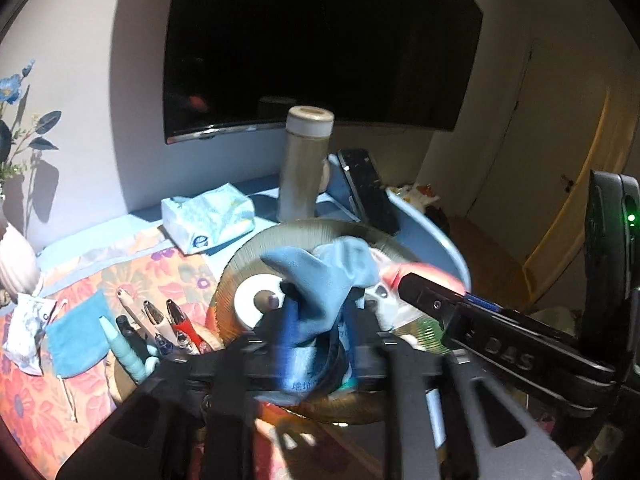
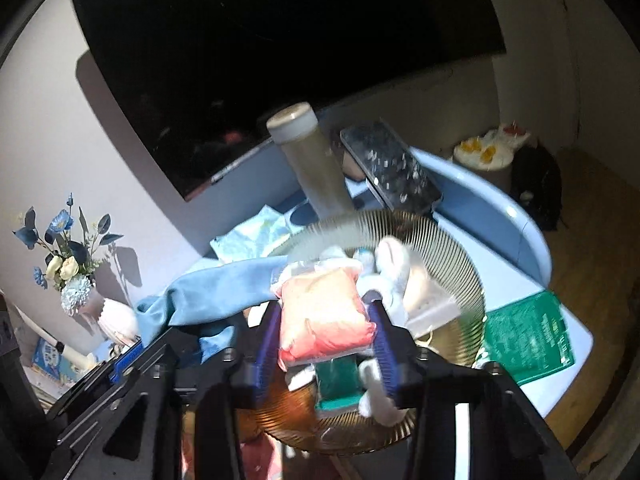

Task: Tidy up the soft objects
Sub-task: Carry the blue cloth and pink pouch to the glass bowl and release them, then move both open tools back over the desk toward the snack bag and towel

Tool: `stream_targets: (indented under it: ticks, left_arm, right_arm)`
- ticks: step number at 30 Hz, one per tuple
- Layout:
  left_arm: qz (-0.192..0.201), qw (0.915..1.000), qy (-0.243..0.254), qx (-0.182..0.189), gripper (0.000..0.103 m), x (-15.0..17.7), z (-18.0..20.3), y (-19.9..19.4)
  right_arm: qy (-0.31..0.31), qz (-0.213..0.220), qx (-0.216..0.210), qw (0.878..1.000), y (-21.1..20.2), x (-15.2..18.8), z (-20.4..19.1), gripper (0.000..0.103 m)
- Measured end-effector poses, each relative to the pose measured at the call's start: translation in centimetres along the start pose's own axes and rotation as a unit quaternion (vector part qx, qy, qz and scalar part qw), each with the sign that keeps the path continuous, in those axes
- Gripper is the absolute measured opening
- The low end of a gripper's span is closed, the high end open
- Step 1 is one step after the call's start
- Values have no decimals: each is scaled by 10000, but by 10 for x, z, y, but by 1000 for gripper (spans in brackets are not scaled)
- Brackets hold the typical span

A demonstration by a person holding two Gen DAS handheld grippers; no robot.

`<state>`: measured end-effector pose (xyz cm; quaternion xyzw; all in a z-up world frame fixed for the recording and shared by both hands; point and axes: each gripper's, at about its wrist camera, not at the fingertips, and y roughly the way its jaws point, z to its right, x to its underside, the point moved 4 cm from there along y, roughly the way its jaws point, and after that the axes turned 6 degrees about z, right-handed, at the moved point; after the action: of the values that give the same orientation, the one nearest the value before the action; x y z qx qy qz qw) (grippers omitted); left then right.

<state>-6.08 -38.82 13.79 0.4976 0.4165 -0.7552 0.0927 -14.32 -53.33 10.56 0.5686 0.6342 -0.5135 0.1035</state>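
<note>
A: Your left claw (image 1: 320, 320) is pinching the blue cloth (image 1: 324, 276), fingers clamped on its bunched middle, and the cloth is hanging over the ribbed glass plate (image 1: 240, 264).

B: And the right one?

A: Your right claw (image 2: 326, 340) is squeezing the pink soft packet (image 2: 324, 312) between its blue pads (image 2: 266, 344), closed on it from both sides, right above the same plate (image 2: 452, 248).

B: What else is lying on the plate?

A: A white plush piece (image 2: 394, 264) is sitting just behind the packet, a green block (image 2: 338, 376) is showing beneath it, and a white roll (image 1: 256, 300) is resting on the plate's left part. From the right wrist view you are seeing the cloth (image 2: 216, 292) stretching leftward toward your other claw.

B: Around the plate?

A: A tall cylinder with a pale cap (image 1: 306, 160) is standing upright behind it, beside a dark phone (image 1: 370, 188) that is leaning tilted. A tissue pack (image 1: 208, 216) is lying on the tabletop (image 1: 132, 216) to the left, near pens (image 1: 176, 320), a small teal pouch (image 1: 76, 336) and a face mask (image 1: 26, 332) on the floral mat (image 1: 40, 400). A green card (image 2: 528, 340) is lying to the right of the plate, and a vase of blue flowers (image 2: 68, 264) is standing at the wall below a dark screen (image 2: 280, 60).
</note>
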Motion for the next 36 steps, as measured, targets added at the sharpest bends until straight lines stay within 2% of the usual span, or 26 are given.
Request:
stream_targets:
  ticks: [2,3,9,15,22,25,26,29,31,34,36]
  left_arm:
    - [-37,10000,-61,-18,52,1,-4,3]
    - [-16,10000,-98,7,55,1,-5,3]
    - [126,9997,-119,182,55,-1,-5,-6]
    - [370,9988,-117,299,55,-6,-4,-32]
    - [633,9976,-233,135,55,-9,-26,-73]
    - [751,9966,-318,-146,56,-8,-53,-98]
    - [770,9961,-352,-254,60,-8,-62,-105]
    - [691,9936,-493,-745,68,-4,-101,-125]
    - [600,9901,-584,-1123,68,1,-127,-136]
    - [708,9823,-780,-1546,68,8,-171,-163]
    - [733,9787,-884,-1702,69,13,-193,-176]
  right_arm:
    - [189,-14,-1,9998,2,2,10,59]
    - [228,-24,-12,9997,2,2,13,59]
    - [288,30,45,9996,-5,0,20,59]
    - [110,139,7,9998,-17,-2,2,59]
    - [-159,468,-106,9987,-46,-4,-29,59]
    - [-328,614,-241,9973,-59,-3,-50,59]
    - [-411,651,-322,9965,-63,-2,-60,59]
    - [-716,709,-541,9934,-71,5,-93,59]
    - [-978,738,-678,9901,-74,12,-120,59]
    - [-1314,605,-995,9845,-72,29,-158,59]
    - [-1544,451,-1211,9795,-66,43,-184,59]
